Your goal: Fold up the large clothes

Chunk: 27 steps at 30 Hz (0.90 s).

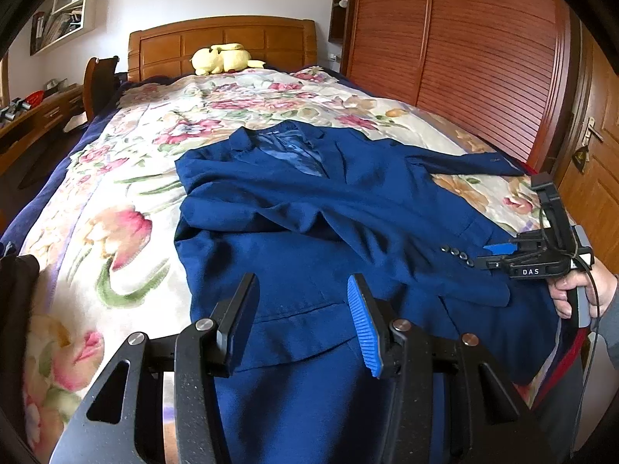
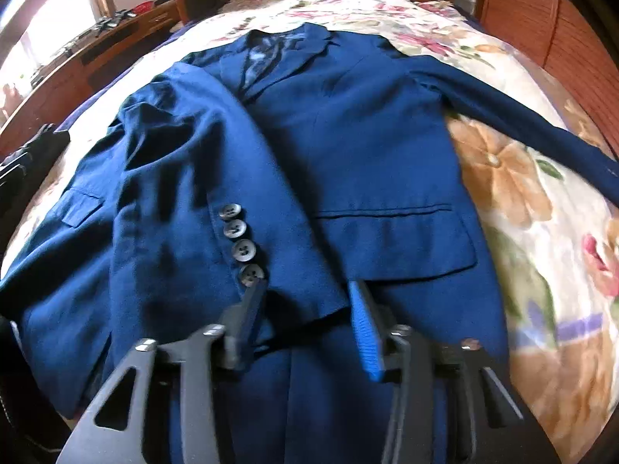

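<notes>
A navy blue suit jacket (image 1: 329, 208) lies face up on a floral bedspread, collar toward the headboard. Its left sleeve is folded across the front, cuff buttons (image 2: 240, 241) showing; the other sleeve (image 2: 541, 131) stretches out to the right. My left gripper (image 1: 303, 297) is open and empty, hovering over the jacket's lower hem. My right gripper (image 2: 305, 303) is open and empty just above the folded sleeve's cuff and the pocket flap; it also shows at the right edge of the left wrist view (image 1: 499, 255), held in a hand.
The bed (image 1: 116, 193) has a wooden headboard (image 1: 224, 44) with a yellow plush toy (image 1: 222, 60). A wooden wardrobe (image 1: 464, 46) stands along the right side. A desk and chair (image 1: 98, 81) stand at the left. Dark cloth (image 2: 31, 162) lies at the bed's left edge.
</notes>
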Each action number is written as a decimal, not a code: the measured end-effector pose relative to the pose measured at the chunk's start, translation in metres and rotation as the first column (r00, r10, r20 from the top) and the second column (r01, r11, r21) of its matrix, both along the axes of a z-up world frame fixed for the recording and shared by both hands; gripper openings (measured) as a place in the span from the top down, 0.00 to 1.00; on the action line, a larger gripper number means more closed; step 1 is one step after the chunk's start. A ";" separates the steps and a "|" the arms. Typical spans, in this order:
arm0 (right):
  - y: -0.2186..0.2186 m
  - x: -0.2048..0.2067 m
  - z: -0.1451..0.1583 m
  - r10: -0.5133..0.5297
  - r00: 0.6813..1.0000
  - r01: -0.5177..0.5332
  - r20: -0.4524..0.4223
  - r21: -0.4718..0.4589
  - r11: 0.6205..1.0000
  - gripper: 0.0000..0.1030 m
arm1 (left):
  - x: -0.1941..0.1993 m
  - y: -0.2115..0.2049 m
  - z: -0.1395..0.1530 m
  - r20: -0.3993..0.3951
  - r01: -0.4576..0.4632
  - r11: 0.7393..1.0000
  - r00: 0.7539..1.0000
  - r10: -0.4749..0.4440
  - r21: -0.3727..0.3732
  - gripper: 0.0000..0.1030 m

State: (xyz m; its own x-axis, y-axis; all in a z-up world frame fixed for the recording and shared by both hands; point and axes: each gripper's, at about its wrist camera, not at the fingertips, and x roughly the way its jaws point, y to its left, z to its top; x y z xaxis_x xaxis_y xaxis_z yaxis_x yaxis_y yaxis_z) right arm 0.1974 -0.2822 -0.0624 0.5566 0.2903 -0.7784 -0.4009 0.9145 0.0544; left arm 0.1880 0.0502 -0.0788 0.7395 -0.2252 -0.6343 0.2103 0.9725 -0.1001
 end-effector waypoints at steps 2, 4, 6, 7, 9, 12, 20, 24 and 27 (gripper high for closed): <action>0.002 0.001 0.002 0.023 1.000 -0.023 0.011 -0.013 1.000 0.91 | 0.000 0.001 0.001 0.002 -0.005 1.000 1.000 0.005 -0.003 0.53; 0.003 -0.001 0.008 0.055 0.998 -0.054 0.038 -0.031 0.998 0.94 | 0.000 0.002 0.001 0.003 -0.008 1.000 1.000 0.009 -0.005 0.53; -0.004 -0.002 0.017 0.066 0.995 -0.063 0.080 -0.047 0.997 0.94 | 0.000 0.002 0.000 0.002 -0.009 1.000 1.000 0.009 -0.003 0.53; -0.006 -0.001 0.024 0.056 0.992 -0.049 0.110 -0.062 0.997 0.95 | 0.000 0.002 0.000 0.001 -0.009 1.000 1.000 0.009 -0.003 0.53; -0.016 0.004 0.037 -0.002 0.986 0.017 0.167 -0.091 0.996 0.95 | 0.000 0.002 0.000 -0.001 -0.008 1.000 1.000 0.008 0.001 0.53; -0.024 0.019 0.046 -0.072 0.977 0.097 0.199 -0.117 0.988 0.95 | 0.001 0.002 -0.001 -0.003 -0.006 1.000 1.000 0.006 0.002 0.53; -0.001 0.027 0.040 -0.076 0.969 0.108 0.237 -0.125 0.986 0.60 | 0.002 0.000 -0.002 -0.005 -0.005 1.000 1.000 0.005 0.007 0.53; 0.008 0.017 0.021 0.006 0.978 0.010 0.209 -0.077 0.997 0.60 | 0.003 -0.003 -0.002 -0.010 -0.002 1.000 1.000 0.002 0.013 0.53; 0.015 0.015 0.001 0.059 0.981 -0.043 0.184 -0.092 0.995 0.60 | 0.004 -0.006 -0.004 -0.013 -0.003 1.000 1.000 0.004 0.017 0.53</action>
